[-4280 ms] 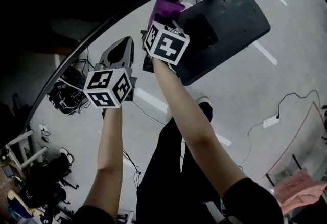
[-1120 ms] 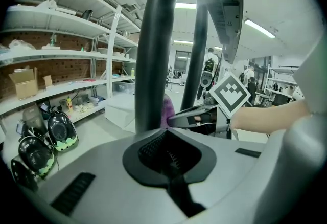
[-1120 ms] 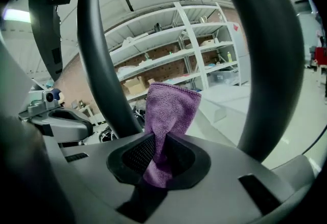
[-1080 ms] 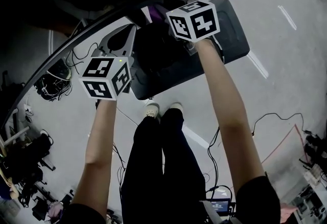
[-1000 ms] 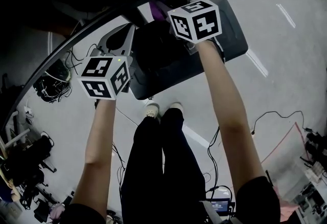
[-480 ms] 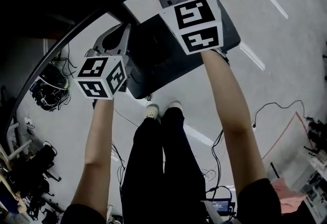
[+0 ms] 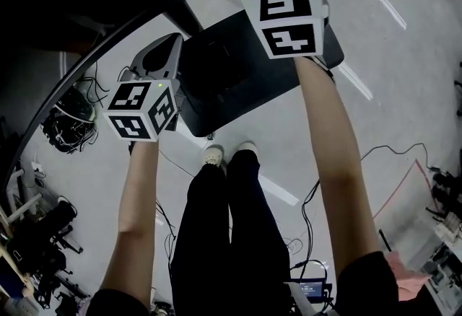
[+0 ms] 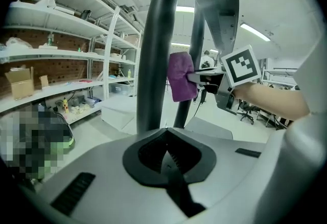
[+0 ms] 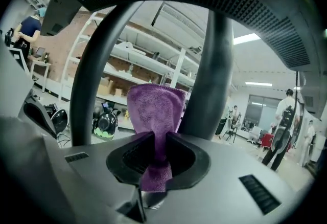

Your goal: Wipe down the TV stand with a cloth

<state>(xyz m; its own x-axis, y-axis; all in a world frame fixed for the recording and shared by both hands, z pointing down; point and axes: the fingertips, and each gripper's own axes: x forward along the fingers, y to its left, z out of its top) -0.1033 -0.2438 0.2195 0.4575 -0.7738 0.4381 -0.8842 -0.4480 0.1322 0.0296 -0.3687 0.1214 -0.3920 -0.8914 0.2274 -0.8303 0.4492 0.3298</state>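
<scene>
The right gripper (image 9: 155, 152) is clenched on a purple terry cloth (image 9: 154, 108). The cloth stands up out of the jaws, close before the dark upright post (image 9: 213, 77) of the TV stand, just to the cloth's right; whether they touch I cannot tell. The post's long axis runs vertically, so the wipe probably calls for travel along it. The left gripper (image 8: 167, 160) is closed on nothing, left of the stand, whose dark flat base (image 7: 238, 73) lies on the grey floor (image 7: 390, 91) below.
</scene>
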